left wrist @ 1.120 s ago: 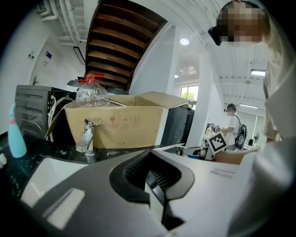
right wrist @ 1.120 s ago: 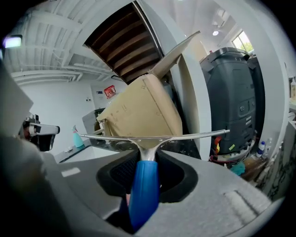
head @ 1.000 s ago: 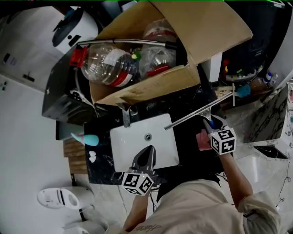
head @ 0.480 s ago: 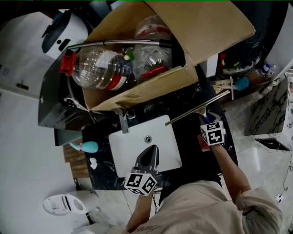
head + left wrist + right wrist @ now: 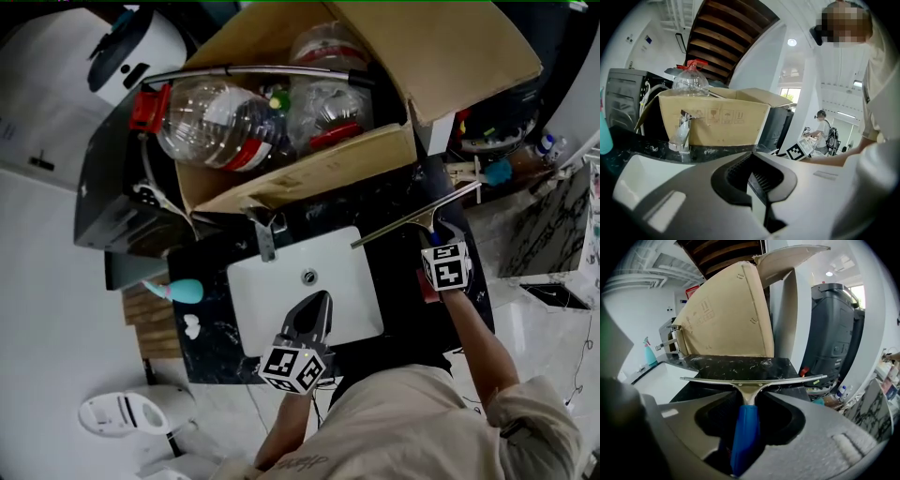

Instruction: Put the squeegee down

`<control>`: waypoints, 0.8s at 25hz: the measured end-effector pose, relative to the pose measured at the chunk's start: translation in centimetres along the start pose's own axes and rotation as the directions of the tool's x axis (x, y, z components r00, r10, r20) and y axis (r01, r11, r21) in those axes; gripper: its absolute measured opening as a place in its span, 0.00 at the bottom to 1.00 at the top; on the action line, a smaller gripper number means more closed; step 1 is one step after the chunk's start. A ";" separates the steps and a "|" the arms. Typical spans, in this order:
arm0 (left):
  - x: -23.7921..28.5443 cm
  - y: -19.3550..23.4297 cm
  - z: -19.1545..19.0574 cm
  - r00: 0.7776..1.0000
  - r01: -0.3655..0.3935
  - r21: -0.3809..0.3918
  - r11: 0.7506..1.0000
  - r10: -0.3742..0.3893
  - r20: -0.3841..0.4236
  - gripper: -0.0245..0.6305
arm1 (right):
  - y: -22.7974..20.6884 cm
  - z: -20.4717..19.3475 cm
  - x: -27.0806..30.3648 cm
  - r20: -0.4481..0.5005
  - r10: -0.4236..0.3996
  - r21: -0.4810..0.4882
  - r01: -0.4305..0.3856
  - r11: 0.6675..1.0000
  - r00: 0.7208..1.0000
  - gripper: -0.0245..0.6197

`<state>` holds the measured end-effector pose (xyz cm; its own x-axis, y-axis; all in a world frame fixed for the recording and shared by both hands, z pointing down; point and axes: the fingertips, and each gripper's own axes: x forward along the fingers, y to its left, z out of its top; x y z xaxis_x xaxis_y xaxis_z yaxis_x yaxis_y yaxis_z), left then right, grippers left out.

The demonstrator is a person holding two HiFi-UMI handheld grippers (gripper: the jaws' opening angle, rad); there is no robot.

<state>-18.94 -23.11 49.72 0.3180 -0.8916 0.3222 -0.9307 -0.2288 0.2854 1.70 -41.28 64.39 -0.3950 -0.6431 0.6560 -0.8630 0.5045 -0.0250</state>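
The squeegee (image 5: pixel 417 216) has a long metal blade and a blue handle (image 5: pixel 745 432). It lies low over the black marble countertop (image 5: pixel 398 281), to the right of the white sink (image 5: pixel 267 286). My right gripper (image 5: pixel 439 242) is around the handle and its jaws are opening. In the right gripper view (image 5: pixel 750 401) dark gaps show on both sides of the handle, and the blade (image 5: pixel 750 379) stretches across just past the fingertips. My left gripper (image 5: pixel 317 305) hovers over the sink's front edge, shut and empty (image 5: pixel 752 164).
A big open cardboard box (image 5: pixel 309 169) full of plastic bottles stands behind the sink, right by the chrome faucet (image 5: pixel 264 234). A teal bottle (image 5: pixel 183 289) lies at the counter's left end. A dark machine (image 5: pixel 834 343) stands to the right of the box.
My right gripper has come down toward the counter beside the sink with the squeegee between its jaws. The left gripper has hardly moved.
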 end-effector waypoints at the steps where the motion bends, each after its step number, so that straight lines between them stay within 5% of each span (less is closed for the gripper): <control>1: 0.1 0.0 0.5 1.000 0.006 0.010 1.000 -0.006 0.016 0.06 | -0.1 0.2 -0.4 0.005 -0.010 -0.003 0.010 1.000 1.000 0.32; 9: -0.3 -0.7 3.2 0.993 0.059 0.051 0.997 -0.064 0.098 0.06 | 1.5 2.3 -5.8 0.113 0.009 -0.003 -0.009 1.000 0.994 0.32; 20: -1.2 -1.8 8.5 0.968 0.118 0.136 0.984 -0.145 0.206 0.06 | 2.9 7.1 -15.2 0.336 0.037 0.003 -0.040 0.999 0.941 0.09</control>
<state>-19.16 -24.98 41.18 0.4054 -0.9103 0.0842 -0.9024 -0.3838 0.1960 2.97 -34.18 48.98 -0.5092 -0.7804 0.3630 -0.8475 0.5281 -0.0536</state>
